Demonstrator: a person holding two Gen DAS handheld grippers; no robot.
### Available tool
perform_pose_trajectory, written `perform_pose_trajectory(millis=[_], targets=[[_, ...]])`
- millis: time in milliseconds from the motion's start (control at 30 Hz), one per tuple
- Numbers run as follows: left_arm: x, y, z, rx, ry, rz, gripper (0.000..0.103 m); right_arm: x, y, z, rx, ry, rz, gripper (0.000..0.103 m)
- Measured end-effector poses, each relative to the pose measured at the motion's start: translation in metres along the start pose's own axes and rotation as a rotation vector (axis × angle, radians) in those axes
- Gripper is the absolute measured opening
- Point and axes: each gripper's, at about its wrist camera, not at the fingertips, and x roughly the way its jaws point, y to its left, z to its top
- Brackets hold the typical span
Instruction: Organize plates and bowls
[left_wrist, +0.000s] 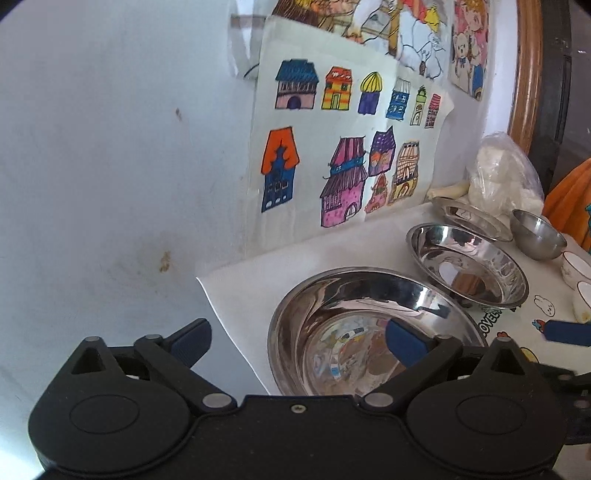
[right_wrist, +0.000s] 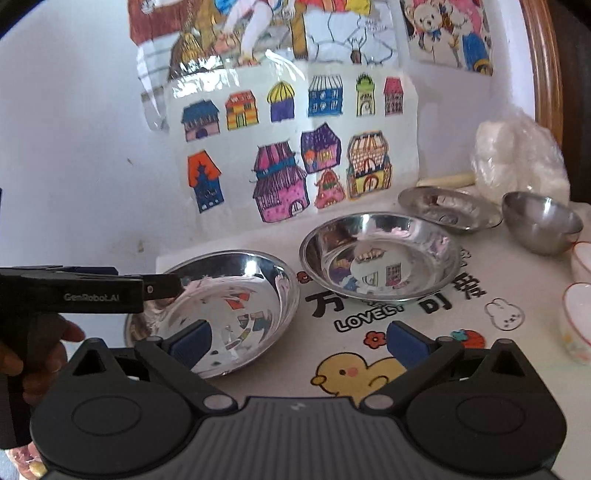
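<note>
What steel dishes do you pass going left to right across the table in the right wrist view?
Large shiny steel plate nearest the left tool → deep mirror-bright steel bowl → shallow steel dish by the wall → small dull round steel bowl.

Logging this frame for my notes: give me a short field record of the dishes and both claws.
nearest dish: large steel plate, at the table's left end
next dish: steel plate, apart from it
far dishes: small steel plate, steel bowl
right edge: white cups
left claw: open, straddling the large plate's rim
right claw: open, empty
</note>
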Motion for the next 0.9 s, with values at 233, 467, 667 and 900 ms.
perform_pose_trajectory(millis=[233,467,667,900], targets=[[0.006,0.003,-0.004,-0.037,-0.005,-0.031,0.086,0.019,0.001,-0.004,0.029,0.023,-0.001,0.088],[0.014,0.005,-0.01,-0.086,0.021,-0.053,0.052,0.026,0.005,-0.007,0.063,0.046,0.037,0.066],[0.018,0.011,-0.014,-0.129,0.035,-0.035,0.029,0.024,0.005,-0.007,0.073,0.024,0.033,0.041],[0.014,0.011,-0.017,-0.142,0.035,-0.043,0.015,0.024,0.006,-0.008,0.095,0.029,0.032,0.026]])
